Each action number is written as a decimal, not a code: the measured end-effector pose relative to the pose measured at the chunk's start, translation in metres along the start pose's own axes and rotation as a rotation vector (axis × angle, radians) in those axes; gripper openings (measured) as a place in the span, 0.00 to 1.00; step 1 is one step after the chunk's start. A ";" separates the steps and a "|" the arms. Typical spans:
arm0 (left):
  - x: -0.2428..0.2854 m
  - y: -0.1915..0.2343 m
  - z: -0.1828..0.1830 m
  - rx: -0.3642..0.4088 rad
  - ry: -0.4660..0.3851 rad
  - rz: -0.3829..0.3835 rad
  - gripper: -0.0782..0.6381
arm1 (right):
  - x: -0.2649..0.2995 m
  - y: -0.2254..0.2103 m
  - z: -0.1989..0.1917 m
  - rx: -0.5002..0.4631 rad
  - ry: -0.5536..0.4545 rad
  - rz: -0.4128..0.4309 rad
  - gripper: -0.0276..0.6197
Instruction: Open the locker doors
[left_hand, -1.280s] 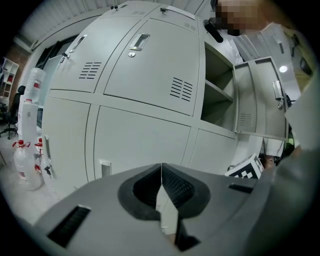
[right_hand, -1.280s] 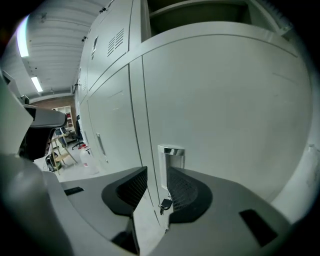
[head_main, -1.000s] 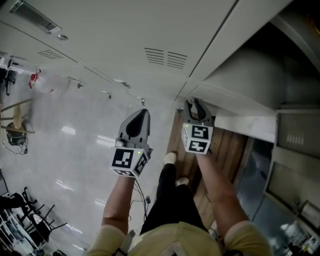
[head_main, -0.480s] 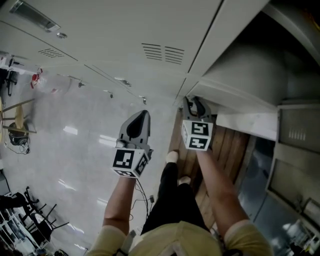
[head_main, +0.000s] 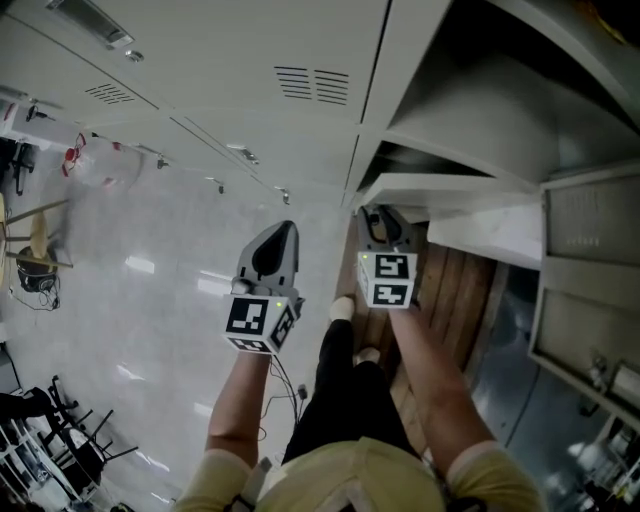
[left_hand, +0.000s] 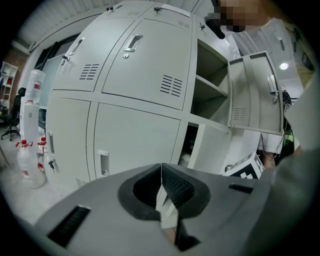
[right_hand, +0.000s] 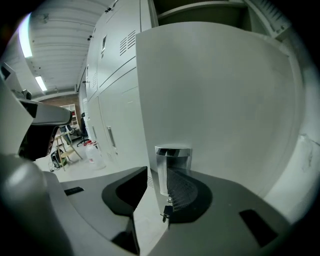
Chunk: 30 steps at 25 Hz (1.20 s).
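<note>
Upright locker door (right_hand: 215, 90), seemingly ajar outward

Tan short-sleeved shirt (head_main: 350, 485) and black trousers (head_main: 335, 400) are worn; left gripper (head_main: 286, 226) and right gripper (head_main: 384, 214) are cased in grey, black-and-white marker cubes (head_main: 258, 322) attached.

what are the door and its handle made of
Door: probably painted sheet metal, with a smooth, matte, pale grey face and a thin edge.
Handle: looks like polished or chromed metal, mirror-bright with sharp reflections.
</note>
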<state>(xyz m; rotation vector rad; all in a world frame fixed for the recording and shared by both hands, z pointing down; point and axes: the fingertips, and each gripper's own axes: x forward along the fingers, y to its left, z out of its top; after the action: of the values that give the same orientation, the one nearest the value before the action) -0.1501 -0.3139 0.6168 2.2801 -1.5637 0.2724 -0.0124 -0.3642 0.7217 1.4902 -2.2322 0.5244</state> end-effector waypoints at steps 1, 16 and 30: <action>-0.003 -0.002 -0.002 -0.002 0.002 0.000 0.11 | -0.004 0.001 -0.003 -0.005 0.004 0.001 0.23; -0.048 -0.047 -0.019 0.024 0.019 -0.034 0.11 | -0.074 0.002 -0.055 -0.032 0.060 -0.007 0.23; -0.078 -0.087 -0.029 0.028 0.027 -0.065 0.11 | -0.125 -0.026 -0.088 0.006 0.089 -0.065 0.22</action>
<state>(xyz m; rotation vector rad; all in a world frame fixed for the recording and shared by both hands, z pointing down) -0.0964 -0.2072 0.5997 2.3341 -1.4790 0.3083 0.0663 -0.2304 0.7333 1.5070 -2.1085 0.5663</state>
